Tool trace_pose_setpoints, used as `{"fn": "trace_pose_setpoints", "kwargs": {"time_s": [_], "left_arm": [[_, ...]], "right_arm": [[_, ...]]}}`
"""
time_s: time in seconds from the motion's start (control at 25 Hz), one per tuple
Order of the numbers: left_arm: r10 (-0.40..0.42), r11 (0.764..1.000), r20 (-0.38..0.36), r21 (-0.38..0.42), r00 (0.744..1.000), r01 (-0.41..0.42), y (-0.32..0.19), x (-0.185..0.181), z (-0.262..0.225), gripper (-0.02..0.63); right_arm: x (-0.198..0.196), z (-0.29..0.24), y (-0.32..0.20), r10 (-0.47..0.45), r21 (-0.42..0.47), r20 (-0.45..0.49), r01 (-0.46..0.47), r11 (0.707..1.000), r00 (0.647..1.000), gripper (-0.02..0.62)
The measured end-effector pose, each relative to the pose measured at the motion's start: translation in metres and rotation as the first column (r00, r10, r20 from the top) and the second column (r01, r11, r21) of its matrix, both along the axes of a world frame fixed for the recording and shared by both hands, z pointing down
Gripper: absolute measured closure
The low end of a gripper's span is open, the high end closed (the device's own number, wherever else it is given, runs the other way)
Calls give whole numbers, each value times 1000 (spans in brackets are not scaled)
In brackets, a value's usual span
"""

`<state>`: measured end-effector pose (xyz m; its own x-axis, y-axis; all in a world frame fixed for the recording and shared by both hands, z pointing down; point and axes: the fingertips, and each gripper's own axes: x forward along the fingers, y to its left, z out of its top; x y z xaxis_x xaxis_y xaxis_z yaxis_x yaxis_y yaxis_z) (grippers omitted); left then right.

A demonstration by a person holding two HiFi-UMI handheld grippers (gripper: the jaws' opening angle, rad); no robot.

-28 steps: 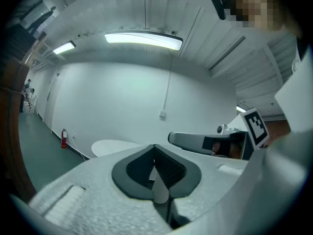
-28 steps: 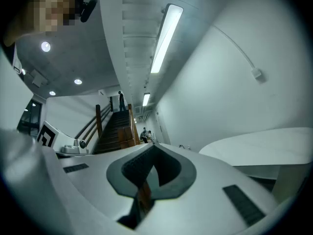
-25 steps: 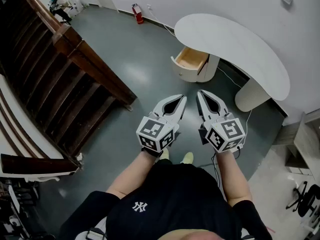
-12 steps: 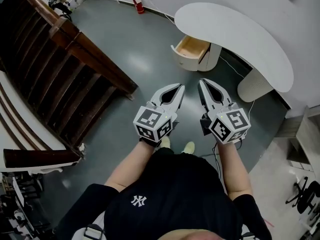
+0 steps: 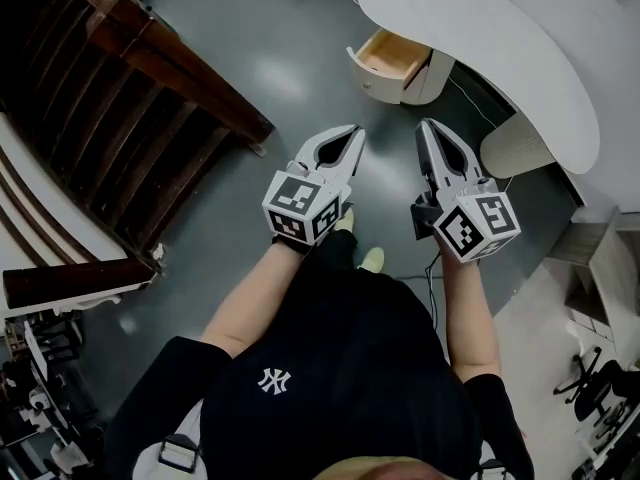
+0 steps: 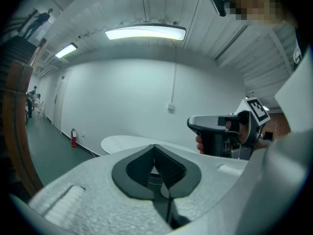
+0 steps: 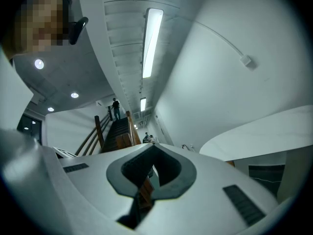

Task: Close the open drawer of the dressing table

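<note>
**Both claws shut, drawer still hanging open over by the bench**

Left claw [image 5: 354, 131]: jaws together, tips meeting, nothing btwn them. Its own view shows only the dark oval gap behind the closed tips. Right claw [image 5: 424, 126]: same deal, jaws together & empty. Both are held out in front of the person, side by side w/ a gap btwn them, tips aimed toward the bench. Neither touches anything.

Right under them is grey floor [image 5: 265, 78], and the person's pale shoes [image 5: 372, 259] peek out just behind the claws.

The drawer [image 5: 385, 55] sits past the claw tips, well apart from both, roughly in line w/ the gap btwn them. It's pulled out of a rounded white pedestal [image 5: 428, 76] under one end of the white curved bench [image 5: 500, 58]. Light wood inside, white front facing out over the open floor. A 2nd leg, round & ribbed [image 5: 515, 148], holds up the bench further along, nearer the right claw than the left.

Off to the left side there's a dark wooden staircase [image 5: 130, 98] running down past the left claw.

Bits from the claw views: left one catches a red fire extinguisher [image 6: 73, 137] at the far wall, w/ the bench top just beside it. Right one looks up the stairs, where someone [image 7: 115, 107] stands near the top.
</note>
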<state>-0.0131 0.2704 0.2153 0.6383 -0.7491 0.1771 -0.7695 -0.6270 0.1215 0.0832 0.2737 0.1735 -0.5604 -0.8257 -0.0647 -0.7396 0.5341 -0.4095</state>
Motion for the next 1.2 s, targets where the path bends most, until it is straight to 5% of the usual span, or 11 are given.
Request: {"fn": "trace_pose_setpoints", "kwargs": {"time_s": [0.56, 1.2], "left_arm": [[-7, 999, 3, -35, 1000, 7, -130, -17, 61, 595], [106, 991, 30, -90, 994, -102, -291, -38, 191, 594]], "right_arm": [[-22, 43, -131, -13, -53, -36, 11, 999, 999, 580], [-73, 130, -309, -23, -149, -122, 5, 989, 992, 580]]}}
